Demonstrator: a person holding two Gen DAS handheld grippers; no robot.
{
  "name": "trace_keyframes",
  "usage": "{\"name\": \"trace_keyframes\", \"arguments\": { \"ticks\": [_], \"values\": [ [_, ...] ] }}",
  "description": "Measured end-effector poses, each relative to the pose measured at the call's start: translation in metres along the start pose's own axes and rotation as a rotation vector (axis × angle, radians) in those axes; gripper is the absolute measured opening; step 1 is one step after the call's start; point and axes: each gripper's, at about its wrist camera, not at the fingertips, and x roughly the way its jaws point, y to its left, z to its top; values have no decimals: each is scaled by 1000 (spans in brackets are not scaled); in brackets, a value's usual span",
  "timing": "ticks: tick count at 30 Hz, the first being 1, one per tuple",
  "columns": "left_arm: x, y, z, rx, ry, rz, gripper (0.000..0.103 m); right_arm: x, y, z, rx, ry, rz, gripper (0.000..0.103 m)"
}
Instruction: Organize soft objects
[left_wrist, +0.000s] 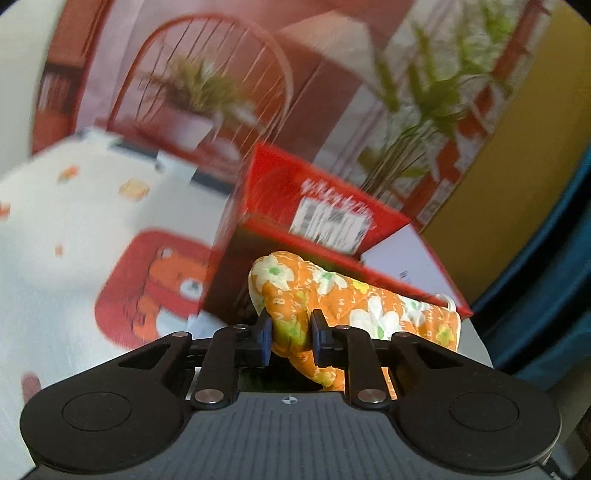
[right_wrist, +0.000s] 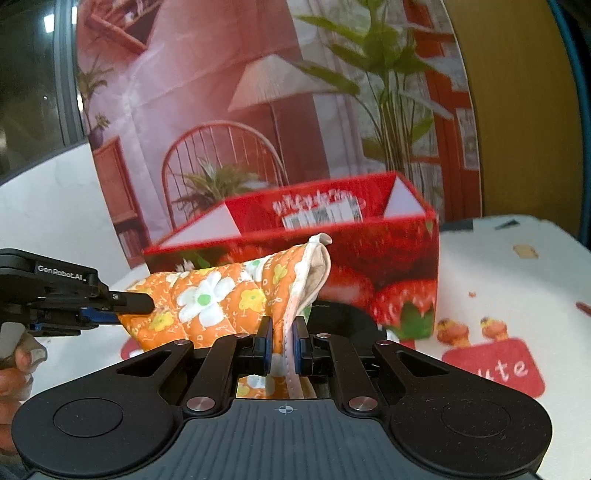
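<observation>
Right wrist view: orange floral quilted oven mitt (right_wrist: 218, 295) hung above tabletop (right_wrist: 498, 266), just before red strawberry-print open box (right_wrist: 399, 273). Right tool (right_wrist: 282, 341) clamped cuff edge; left tool (right_wrist: 122, 308) pinched thumb end. Judged: mitt lifted, not yet boxed.

Orange flowers, red strawberries

The oven mitt (right_wrist: 207, 295) is orange with white and yellow flowers; the box (right_wrist: 388, 266) is red with strawberries; the tablecloth (left_wrist: 74, 206) is white with red-and-orange cartoon patches.

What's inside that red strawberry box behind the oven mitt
The red strawberry box shows white inner flaps and a printed label on its far wall. Its floor is hidden by the near wall and the oven mitt.
</observation>
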Motion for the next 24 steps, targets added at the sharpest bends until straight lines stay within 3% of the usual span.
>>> {"name": "trace_keyframes", "arguments": {
  "ticks": [7, 14, 17, 24],
  "values": [
    [-22, -33, 24, 136, -116, 1, 21, -15, 5, 28, -52, -105, 14, 10],
    [-13, -61, 68, 233, -216, 19, 21, -4, 1, 80, -99, -189, 40, 10],
    [7, -77, 85, 316, -234, 71, 21, 17, -7, 103, -63, -174, 67, 10],
    [54, -89, 110, 343, -240, 93, 21, 74, -17, 127, -91, -141, 16, 10]
  ]
}}
